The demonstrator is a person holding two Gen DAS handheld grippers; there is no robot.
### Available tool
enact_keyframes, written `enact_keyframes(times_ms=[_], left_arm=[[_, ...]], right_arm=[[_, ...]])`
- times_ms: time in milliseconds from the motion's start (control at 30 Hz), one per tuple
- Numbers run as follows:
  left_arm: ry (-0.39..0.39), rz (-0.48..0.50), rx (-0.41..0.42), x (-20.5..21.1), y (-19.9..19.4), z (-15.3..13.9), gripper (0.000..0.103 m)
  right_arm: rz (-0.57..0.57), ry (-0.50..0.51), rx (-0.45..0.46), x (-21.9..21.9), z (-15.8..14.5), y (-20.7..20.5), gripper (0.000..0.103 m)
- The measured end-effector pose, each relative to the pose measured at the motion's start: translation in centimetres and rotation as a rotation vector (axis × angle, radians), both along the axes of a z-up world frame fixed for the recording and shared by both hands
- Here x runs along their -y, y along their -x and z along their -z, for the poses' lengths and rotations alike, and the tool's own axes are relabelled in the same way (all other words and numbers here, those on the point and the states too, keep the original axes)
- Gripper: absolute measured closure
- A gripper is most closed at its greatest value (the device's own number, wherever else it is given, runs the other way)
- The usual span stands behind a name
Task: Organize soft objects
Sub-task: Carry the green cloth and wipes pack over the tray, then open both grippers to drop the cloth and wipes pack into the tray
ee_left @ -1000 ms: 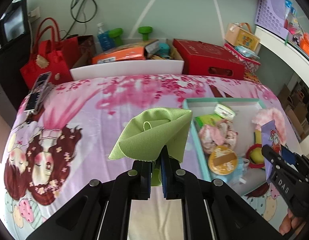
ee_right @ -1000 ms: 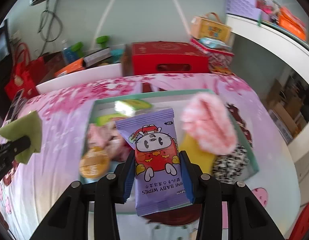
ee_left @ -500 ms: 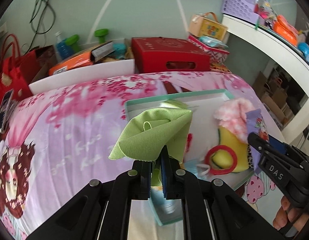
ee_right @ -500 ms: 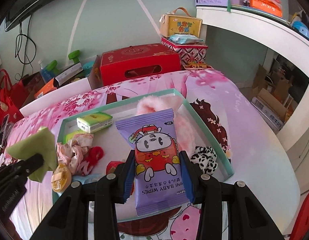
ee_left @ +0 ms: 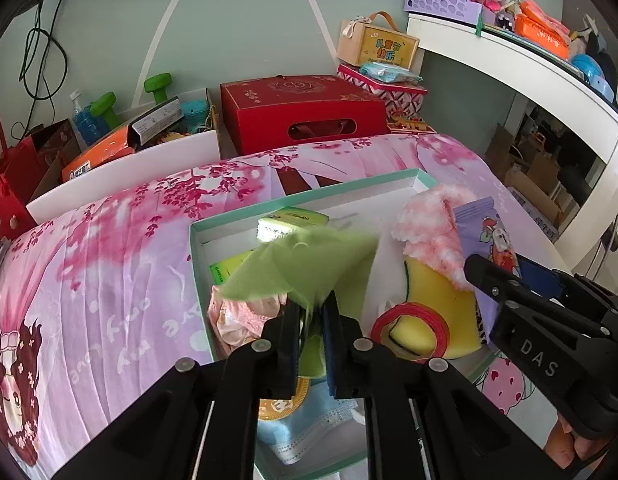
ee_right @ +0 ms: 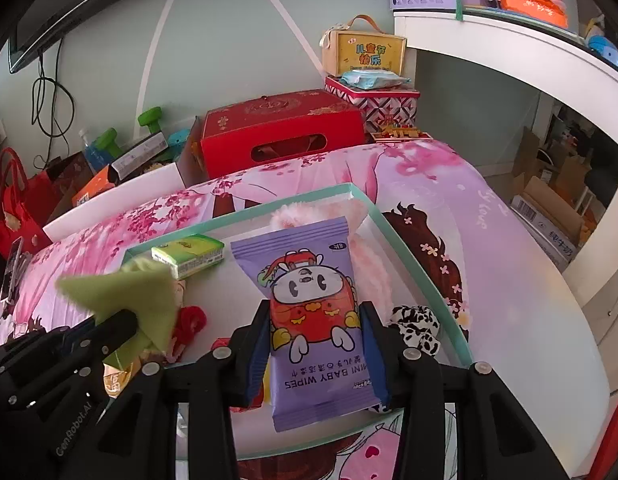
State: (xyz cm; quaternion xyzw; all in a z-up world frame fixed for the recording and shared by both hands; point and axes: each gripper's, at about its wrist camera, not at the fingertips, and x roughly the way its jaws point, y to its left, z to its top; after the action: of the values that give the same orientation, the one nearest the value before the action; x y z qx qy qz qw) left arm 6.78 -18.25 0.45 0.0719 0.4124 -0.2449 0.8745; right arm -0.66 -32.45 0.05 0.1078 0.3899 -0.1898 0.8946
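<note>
A green cloth (ee_left: 305, 268) is seen between the fingers of the left gripper (ee_left: 312, 320) above the box (ee_left: 309, 196), its folded tip pointing away and upward; the jaws are opening. A pack of wipes (ee_right: 313, 312) is clamped by the right gripper (ee_right: 315, 336), its long axis running along the fingers over the box.

**Tray on the bed**

The tray (ee_right: 423, 270) lies on the bed (ee_right: 489, 240); in it, a sponge (ee_left: 437, 300) right of a cloth (ee_left: 305, 264); a ring (ee_left: 411, 330) lies on the sponge; a box (ee_left: 305, 114) stands behind the bed.
</note>
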Motion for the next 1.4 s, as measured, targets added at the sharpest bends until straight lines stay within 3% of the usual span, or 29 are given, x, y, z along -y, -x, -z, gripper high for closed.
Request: enact_keyframes(times_ms=[100, 200, 333, 567, 767, 833, 1000, 1400], left_arm=[[-0.009, -0.002, 0.001, 0.1, 0.0, 0.0, 0.067], [-0.012, -0.010, 0.008, -0.1, 0.1, -0.3, 0.063], [-0.010, -0.033, 0.008, -0.9, 0.0, -0.6, 0.053], [-0.027, -0.110, 0.013, -3.0, -0.7, -1.2, 0.041], [-0.096, -0.189, -0.005, -4.7, -1.8, -0.4, 0.037], [-0.112, -0.208, -0.017, -5.2, -2.1, 0.0, 0.021], [-0.137, -0.261, -0.018, -6.0, -2.6, 0.9, 0.008], [-0.176, -0.301, -0.054, -6.7, -3.1, 1.9, 0.007]], right_arm=[[-0.006, -0.001, -0.005, -0.1, 0.2, -0.1, 0.057], [-0.013, 0.000, -0.013, -0.2, 0.3, -0.2, 0.055], [-0.019, 0.000, -0.026, -0.3, 0.5, -0.3, 0.042], [-0.036, -0.002, -0.051, -0.5, 0.9, -0.5, 0.032], [-0.064, 0.013, -0.069, -1.2, 1.0, -0.7, 0.011], [-0.067, 0.015, -0.069, -1.3, 1.0, -0.7, 0.002], [-0.065, 0.003, -0.074, -1.1, 1.2, -0.7, 0.000], [-0.067, 0.005, -0.106, -1.3, 1.7, -0.9, 0.000]])
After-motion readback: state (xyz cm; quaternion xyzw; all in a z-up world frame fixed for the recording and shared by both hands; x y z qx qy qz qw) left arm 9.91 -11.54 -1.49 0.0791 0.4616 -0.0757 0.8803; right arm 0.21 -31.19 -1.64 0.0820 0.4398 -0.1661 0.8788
